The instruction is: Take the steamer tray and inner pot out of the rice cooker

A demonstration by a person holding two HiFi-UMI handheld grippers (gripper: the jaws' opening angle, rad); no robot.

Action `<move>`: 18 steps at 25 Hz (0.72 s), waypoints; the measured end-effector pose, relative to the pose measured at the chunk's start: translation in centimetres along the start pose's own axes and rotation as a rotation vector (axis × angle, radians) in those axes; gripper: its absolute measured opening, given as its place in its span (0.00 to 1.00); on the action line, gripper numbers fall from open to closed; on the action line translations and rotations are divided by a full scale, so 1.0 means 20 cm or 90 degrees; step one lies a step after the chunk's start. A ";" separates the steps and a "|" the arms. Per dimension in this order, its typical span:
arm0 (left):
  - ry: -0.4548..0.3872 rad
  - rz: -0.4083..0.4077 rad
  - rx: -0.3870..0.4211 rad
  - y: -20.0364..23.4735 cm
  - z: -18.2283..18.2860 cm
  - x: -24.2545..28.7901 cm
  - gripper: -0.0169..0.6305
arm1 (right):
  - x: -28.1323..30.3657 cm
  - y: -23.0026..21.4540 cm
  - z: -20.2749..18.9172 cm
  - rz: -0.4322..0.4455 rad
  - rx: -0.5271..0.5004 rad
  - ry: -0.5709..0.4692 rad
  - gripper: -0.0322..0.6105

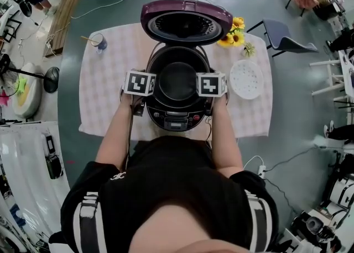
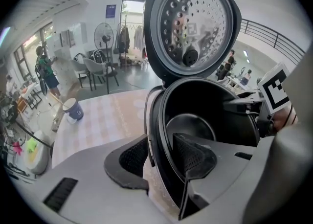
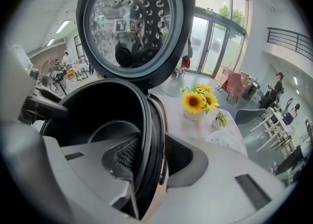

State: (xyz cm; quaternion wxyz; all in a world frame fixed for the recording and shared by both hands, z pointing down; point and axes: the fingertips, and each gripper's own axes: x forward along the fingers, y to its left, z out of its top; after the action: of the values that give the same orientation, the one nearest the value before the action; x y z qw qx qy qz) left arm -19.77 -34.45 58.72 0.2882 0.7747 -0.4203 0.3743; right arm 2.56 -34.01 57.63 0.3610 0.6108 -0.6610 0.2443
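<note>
The rice cooker (image 1: 177,120) stands at the middle of the table with its purple lid (image 1: 185,22) swung up and back. The black inner pot (image 1: 178,80) sits in its opening, empty. My left gripper (image 1: 149,84) is shut on the pot's left rim (image 2: 157,135), one pad inside the wall and one outside. My right gripper (image 1: 202,85) is shut on the right rim (image 3: 149,135) the same way. The white perforated steamer tray (image 1: 246,79) lies flat on the cloth to the right of the cooker, apart from both grippers; the tray (image 3: 226,142) also shows in the right gripper view.
A vase of sunflowers (image 1: 235,33) stands at the table's back right, behind the tray. A blue paper cup (image 1: 100,42) with a stick in it is at the back left. The checked tablecloth (image 1: 105,91) covers the table. A chair (image 1: 285,36) stands beyond the right corner.
</note>
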 end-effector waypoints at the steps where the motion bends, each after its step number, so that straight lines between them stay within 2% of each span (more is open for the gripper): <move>1: -0.004 -0.005 -0.002 0.00 0.00 -0.01 0.27 | -0.01 0.01 -0.02 0.004 0.003 0.006 0.23; 4: -0.012 -0.013 -0.006 0.00 0.01 -0.03 0.22 | -0.03 0.07 -0.05 0.029 0.009 0.015 0.12; 6: -0.022 -0.020 -0.009 -0.02 0.02 -0.05 0.19 | -0.06 0.08 -0.02 0.034 0.001 0.000 0.09; 8: -0.037 -0.032 -0.013 -0.05 0.05 -0.09 0.09 | -0.10 0.08 0.02 0.038 -0.001 -0.024 0.07; 14: -0.085 -0.064 -0.025 -0.07 0.11 -0.23 0.09 | -0.24 0.07 0.11 0.031 0.004 -0.082 0.07; 18: -0.119 -0.063 -0.013 -0.10 0.13 -0.34 0.09 | -0.36 0.08 0.14 0.024 0.006 -0.114 0.07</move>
State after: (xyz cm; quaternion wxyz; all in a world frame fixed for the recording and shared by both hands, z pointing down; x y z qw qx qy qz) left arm -19.69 -32.45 51.46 0.2739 0.8229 -0.4104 0.2816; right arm 0.48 -31.32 50.48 0.2927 0.6191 -0.7012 0.1983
